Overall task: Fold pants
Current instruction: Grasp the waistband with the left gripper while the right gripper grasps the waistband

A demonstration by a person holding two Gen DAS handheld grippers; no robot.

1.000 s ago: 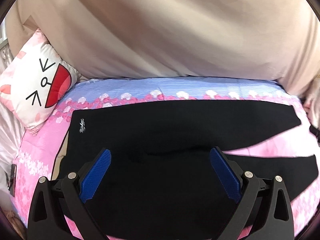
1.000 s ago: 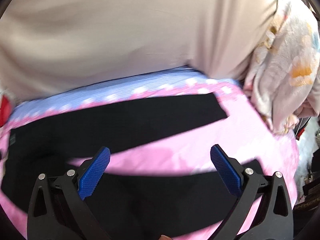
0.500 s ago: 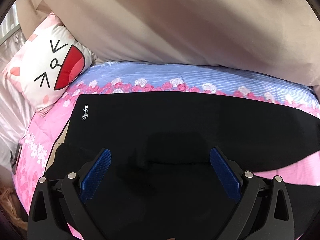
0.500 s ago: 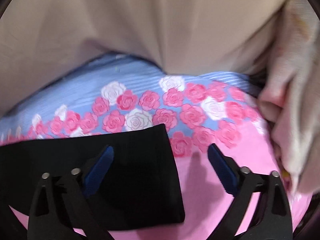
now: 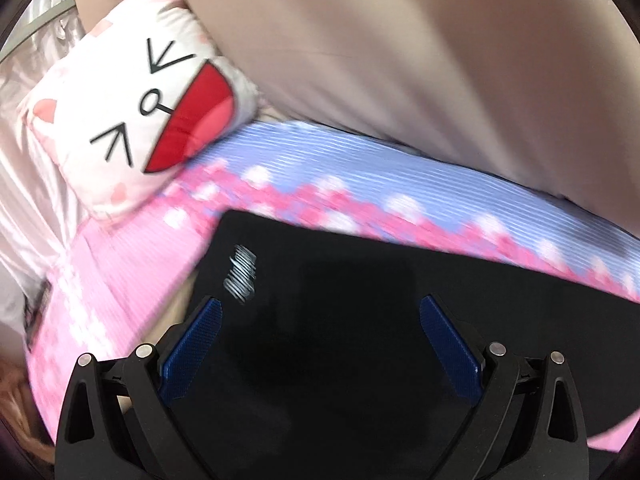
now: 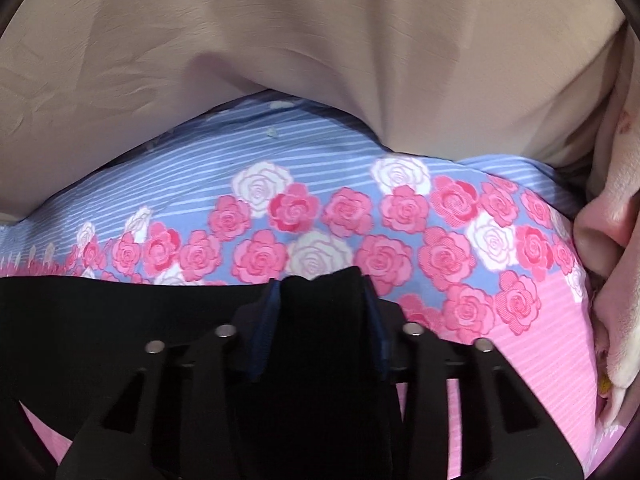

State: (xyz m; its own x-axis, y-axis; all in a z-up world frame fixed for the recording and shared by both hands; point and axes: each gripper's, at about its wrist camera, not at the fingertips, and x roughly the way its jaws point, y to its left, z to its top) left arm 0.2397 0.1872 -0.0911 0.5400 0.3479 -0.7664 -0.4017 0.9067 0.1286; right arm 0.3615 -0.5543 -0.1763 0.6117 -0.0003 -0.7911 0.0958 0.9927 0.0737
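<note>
Black pants spread on a rose-print bed, one claw spread above them and the other closing on a leg end.

The beige curtain [image 5: 400, 60] hangs behind the bed [image 6: 532, 344], whose sheet is pink with a blue striped band of roses. The black pants [image 5: 380, 300] lie flat across the sheet. A cat-face cushion [image 5: 140, 120] leans at the bed's far left corner. The left claw [image 5: 320, 344] tilts down over the waist end, its blue pads spread wide and gripping nothing. The right claw [image 6: 320, 320] also angles down, its jaws closing with a bunched fold of the leg hem between the pads. White script near the waist corner is too blurred to read.
</note>
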